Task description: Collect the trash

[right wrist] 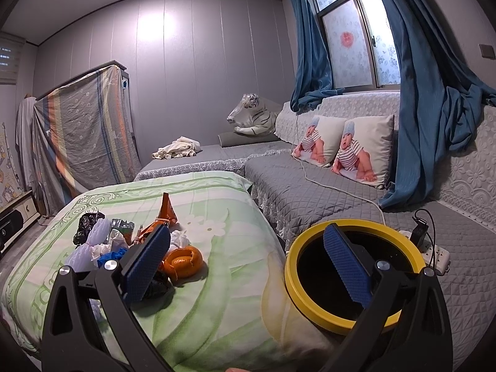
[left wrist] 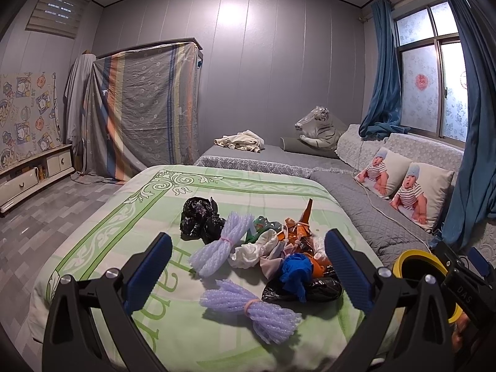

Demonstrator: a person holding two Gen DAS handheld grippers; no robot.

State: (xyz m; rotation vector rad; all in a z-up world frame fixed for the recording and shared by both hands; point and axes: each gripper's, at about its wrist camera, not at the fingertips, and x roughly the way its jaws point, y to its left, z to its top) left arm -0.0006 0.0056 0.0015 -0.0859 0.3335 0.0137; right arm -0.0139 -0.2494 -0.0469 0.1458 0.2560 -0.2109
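A heap of trash lies on the green bed cover (left wrist: 102,226): a black bag (left wrist: 200,218), two purple foam nets (left wrist: 217,245) (left wrist: 252,313), white tissue (left wrist: 251,254), a blue wad (left wrist: 294,271), orange wrappers (left wrist: 299,229). My left gripper (left wrist: 248,271) hangs open just before the heap, nothing between its fingers. In the right wrist view the heap (right wrist: 124,241) is at the left, with an orange peel (right wrist: 183,262) beside it. My right gripper (right wrist: 248,262) is open and empty, its right finger over the mouth of a yellow-rimmed bin (right wrist: 310,303). The bin (left wrist: 415,259) stands at the bed's right edge.
A grey quilted sofa bed (right wrist: 310,186) with two baby-print pillows (right wrist: 356,148) runs along the right under blue curtains (right wrist: 434,93). A power strip with charger (right wrist: 434,251) lies behind the bin. A toy tiger (right wrist: 254,114), cloth-draped wardrobe (left wrist: 145,108) and low cabinet (left wrist: 28,179) stand further off.
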